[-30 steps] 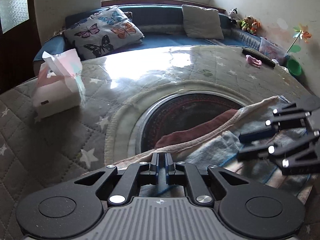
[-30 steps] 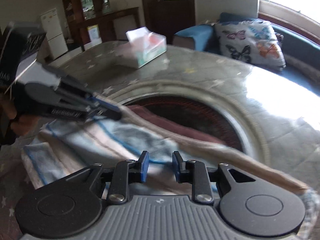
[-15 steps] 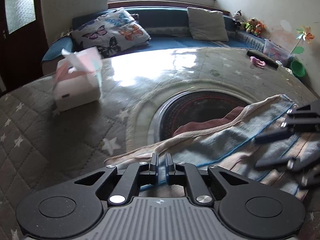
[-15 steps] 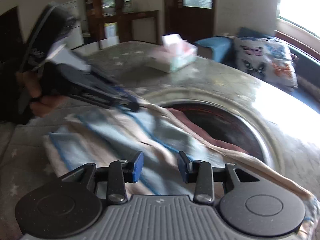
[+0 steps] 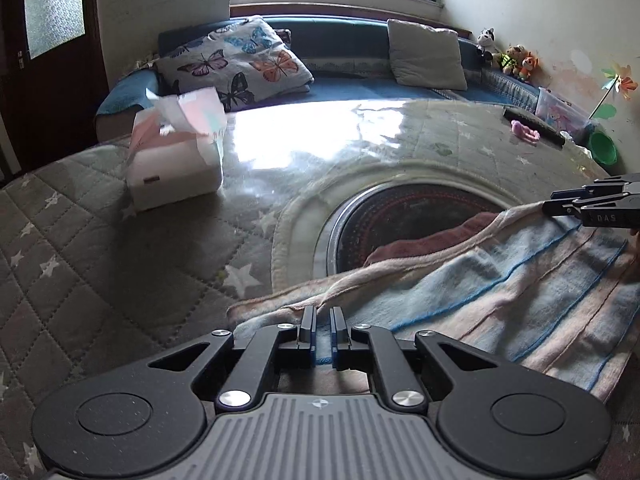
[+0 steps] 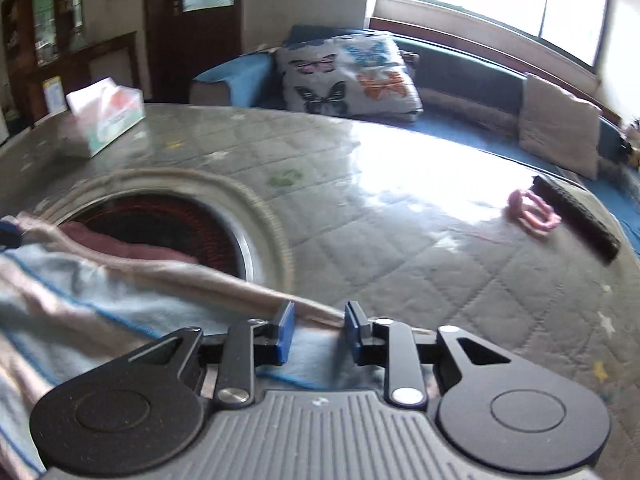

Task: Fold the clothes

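Note:
A striped towel-like cloth [image 5: 500, 280] in light blue, pink and beige lies folded on the quilted table, with a dark red cloth [image 5: 424, 240] under its far edge. My left gripper [image 5: 322, 332] is shut on the cloth's near-left corner. My right gripper [image 6: 319, 330] is open, its blue pads astride the cloth's [image 6: 120, 292] far-right edge without pinching it. In the left wrist view the right gripper [image 5: 560, 206] shows side-on at the cloth's right corner.
A tissue box [image 5: 176, 152] stands at the table's left. A pink object [image 6: 532, 212] and a dark remote-like bar [image 6: 576, 216] lie far right. A round dark inset [image 5: 400, 220] sits mid-table. A sofa with a butterfly cushion [image 5: 236, 64] lies behind.
My right gripper has opened wider and swung to the cloth's far-right corner. My left gripper has stayed shut on the cloth and drawn back, laying the cloth flatter.

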